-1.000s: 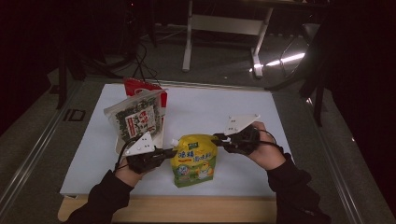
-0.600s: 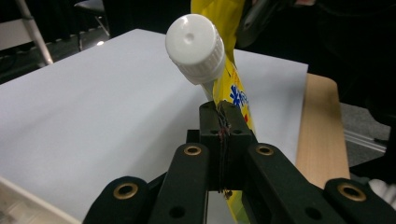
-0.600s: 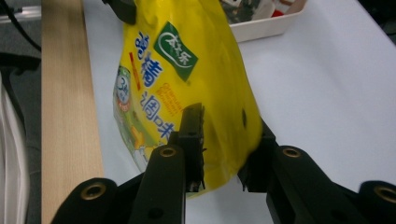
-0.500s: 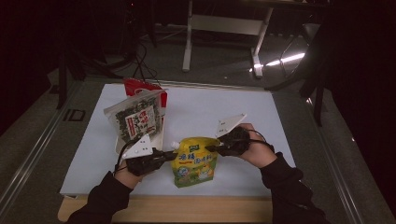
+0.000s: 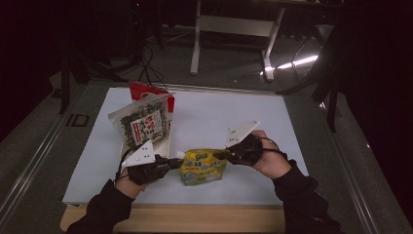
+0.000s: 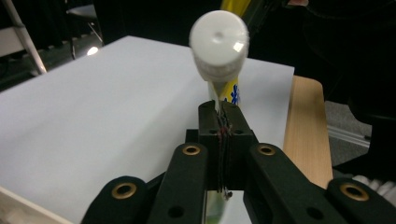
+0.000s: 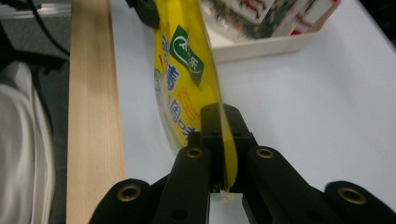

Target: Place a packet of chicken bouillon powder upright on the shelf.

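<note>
Pinching the yellow pouch (image 5: 203, 166) from both ends, the left gripper (image 5: 171, 163) clamps the seam beside its white cap (image 6: 218, 43) while the right gripper (image 5: 220, 155) has just been closing onto the opposite edge. Compared with a second ago, the right hand has come inward and the pouch now hangs just above the white worktop (image 5: 214, 114), probably ready for carrying. A snack bag (image 5: 142, 124) stands behind; the room is dark.

Yellow spouted pouch (image 5: 202, 166) with white cap (image 6: 218, 41), near table's front edge.
</note>
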